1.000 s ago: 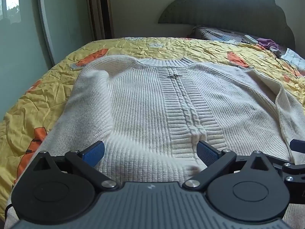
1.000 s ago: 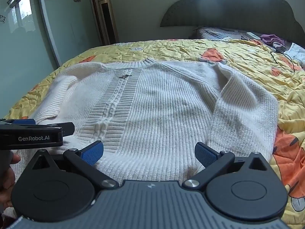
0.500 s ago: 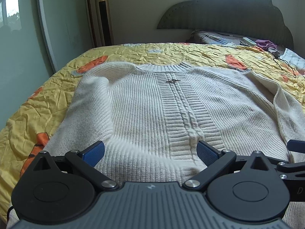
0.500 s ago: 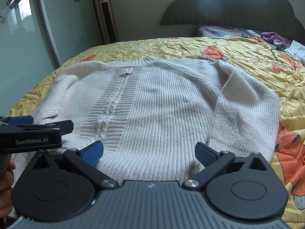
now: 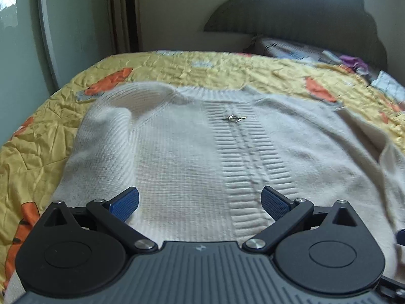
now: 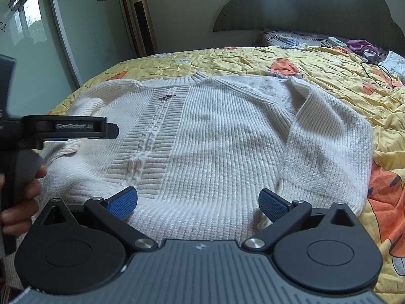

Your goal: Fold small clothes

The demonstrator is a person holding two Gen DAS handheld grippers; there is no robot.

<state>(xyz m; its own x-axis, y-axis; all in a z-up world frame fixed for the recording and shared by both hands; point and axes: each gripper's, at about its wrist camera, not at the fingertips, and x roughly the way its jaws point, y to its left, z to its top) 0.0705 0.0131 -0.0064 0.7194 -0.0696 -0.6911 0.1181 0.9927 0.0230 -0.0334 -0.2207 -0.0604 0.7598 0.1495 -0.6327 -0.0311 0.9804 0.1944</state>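
**Sleeves in, hem fold still to come**

The cream knit sweater (image 6: 215,147) lies front-up on the bed, collar at the far end, hem at the near edge right under my two tools. Both sleeves already lie folded in over the body: the left sleeve (image 5: 101,147) runs down the left flank, and the right sleeve (image 6: 326,147) slants down the right side. A cable panel runs down the front, with a small metal clasp (image 5: 236,118) near the collar.

My left claw (image 5: 200,202) hangs released, pads spread wide just above the knit near the hem, gripping nothing. My right claw (image 6: 197,201) is just as slack, jaws apart over the near right part of the body. In the right view I see the left tool from the side, with the person's hand (image 6: 22,197) around its handle.

I judge the step in hand to be the lengthwise fold. Next I need to drop both claws onto the hem, pinch it at two well-spaced points, and carry it evenly toward the collar without dragging the sleeves out. The thick knit may slip from a shallow pinch.

The bed wears a crumpled yellow quilt (image 6: 316,65) with orange prints. Farther off are a dark scalloped headboard (image 6: 316,7), a black cable (image 6: 377,71) and purple cloth (image 6: 363,45) at far right, a tall tower unit (image 6: 143,20) by the wall, and a glass sliding door (image 6: 83,25) with flower decals at left.
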